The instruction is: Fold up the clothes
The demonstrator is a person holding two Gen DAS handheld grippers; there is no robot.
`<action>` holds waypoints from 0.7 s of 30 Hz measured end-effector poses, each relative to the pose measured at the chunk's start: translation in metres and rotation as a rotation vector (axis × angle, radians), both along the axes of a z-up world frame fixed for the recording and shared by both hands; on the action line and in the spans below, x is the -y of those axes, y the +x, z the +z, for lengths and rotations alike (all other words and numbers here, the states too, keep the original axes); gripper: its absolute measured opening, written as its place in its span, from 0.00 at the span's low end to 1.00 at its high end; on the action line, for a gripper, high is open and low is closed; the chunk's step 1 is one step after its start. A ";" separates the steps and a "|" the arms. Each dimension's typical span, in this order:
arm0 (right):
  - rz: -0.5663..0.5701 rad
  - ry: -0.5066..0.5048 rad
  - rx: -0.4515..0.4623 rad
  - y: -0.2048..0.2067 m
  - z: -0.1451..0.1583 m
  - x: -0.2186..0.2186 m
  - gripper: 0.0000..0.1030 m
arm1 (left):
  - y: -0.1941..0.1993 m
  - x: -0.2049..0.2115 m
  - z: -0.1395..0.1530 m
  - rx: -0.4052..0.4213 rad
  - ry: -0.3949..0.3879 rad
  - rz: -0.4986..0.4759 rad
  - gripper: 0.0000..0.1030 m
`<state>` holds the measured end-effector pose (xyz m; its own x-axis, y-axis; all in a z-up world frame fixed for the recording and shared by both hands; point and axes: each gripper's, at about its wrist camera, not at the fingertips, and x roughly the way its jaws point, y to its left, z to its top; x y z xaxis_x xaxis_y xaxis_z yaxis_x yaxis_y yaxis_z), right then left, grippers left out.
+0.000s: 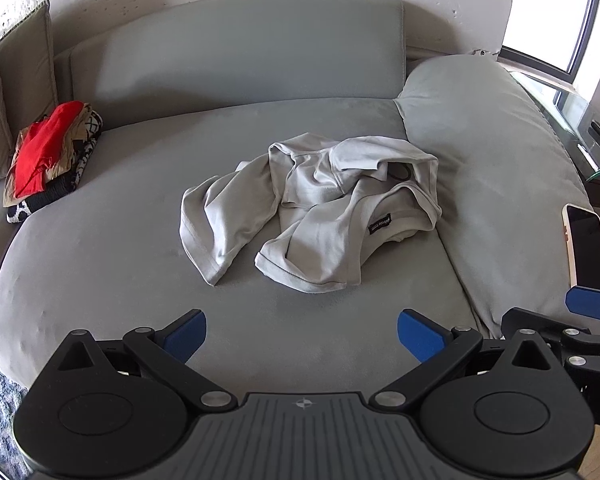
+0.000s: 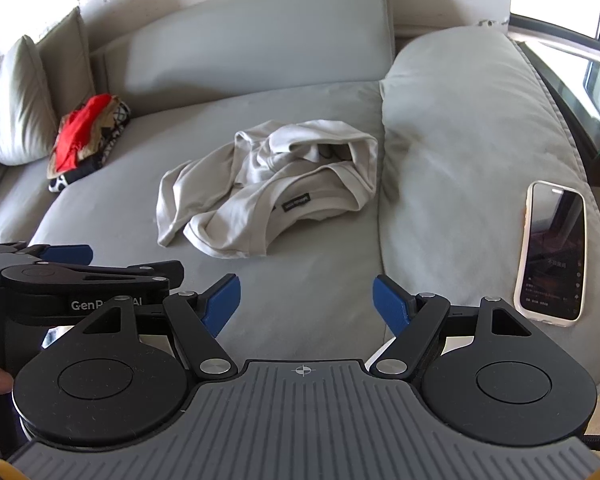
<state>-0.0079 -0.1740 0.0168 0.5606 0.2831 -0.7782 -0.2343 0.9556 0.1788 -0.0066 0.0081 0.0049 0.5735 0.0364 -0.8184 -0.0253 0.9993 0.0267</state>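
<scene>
While crumpled grey shirt (image 1: 308, 212) lay ahead on sofa seat (image 1: 120, 272), hovered short of it: left gripper (image 1: 302, 334) and right gripper (image 2: 306, 300) wide, empty, about equally near

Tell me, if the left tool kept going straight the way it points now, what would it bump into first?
Probably the grey sofa seat. The open left tool tilts downward over bare cushion, short of the crumpled pale shirt. Depth is hard to judge, so it might just reach the shirt's near edge.

Bare seat (image 1: 300, 320) before the crumpled shirt (image 1: 312, 208) — phone (image 2: 552, 252) at right.
</scene>
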 end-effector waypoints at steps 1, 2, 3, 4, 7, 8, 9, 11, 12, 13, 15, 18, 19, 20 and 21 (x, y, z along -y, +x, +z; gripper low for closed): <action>0.000 0.000 -0.001 0.000 0.000 0.000 0.76 | 0.000 0.000 0.000 -0.001 -0.001 0.001 0.99; 0.000 0.000 -0.002 0.000 0.000 0.001 0.76 | 0.000 0.000 0.000 -0.001 -0.001 0.001 0.99; 0.000 0.000 -0.002 0.000 0.000 0.001 0.76 | 0.001 0.000 0.001 -0.001 -0.001 0.002 0.99; 0.000 0.000 -0.002 0.000 0.000 0.000 0.76 | 0.001 0.000 0.001 -0.001 -0.001 0.002 0.99; -0.001 -0.002 -0.002 0.000 0.000 0.000 0.77 | 0.001 -0.001 0.001 0.000 -0.002 0.004 0.99; -0.001 -0.002 -0.002 0.000 0.001 0.000 0.77 | 0.001 -0.001 0.001 0.000 -0.003 0.004 0.99; -0.001 -0.002 -0.003 0.000 0.001 0.000 0.77 | 0.000 -0.001 0.001 0.001 -0.003 0.004 0.99; -0.001 -0.003 -0.003 0.000 0.001 0.000 0.77 | 0.000 -0.001 0.000 0.001 -0.003 0.005 0.99; -0.001 -0.003 -0.003 0.000 0.001 0.000 0.77 | 0.000 -0.001 0.000 0.001 -0.003 0.005 0.99; -0.001 -0.004 -0.004 0.000 0.001 -0.001 0.77 | 0.000 -0.001 0.000 0.002 -0.004 0.005 0.99; -0.001 -0.004 -0.005 0.000 0.001 -0.001 0.77 | 0.000 -0.002 0.000 0.003 -0.002 0.011 0.99; -0.001 -0.004 -0.006 0.000 0.001 0.000 0.77 | -0.001 -0.002 0.000 0.002 -0.002 0.012 0.99; -0.001 -0.004 -0.006 0.000 0.001 0.000 0.77 | -0.001 -0.002 0.000 0.001 -0.002 0.012 0.99; -0.002 -0.004 -0.006 0.000 0.001 0.000 0.77 | -0.001 -0.002 0.000 0.001 -0.002 0.013 0.99; -0.002 -0.003 -0.006 0.000 0.001 0.000 0.77 | -0.001 -0.002 0.000 0.001 -0.002 0.013 0.99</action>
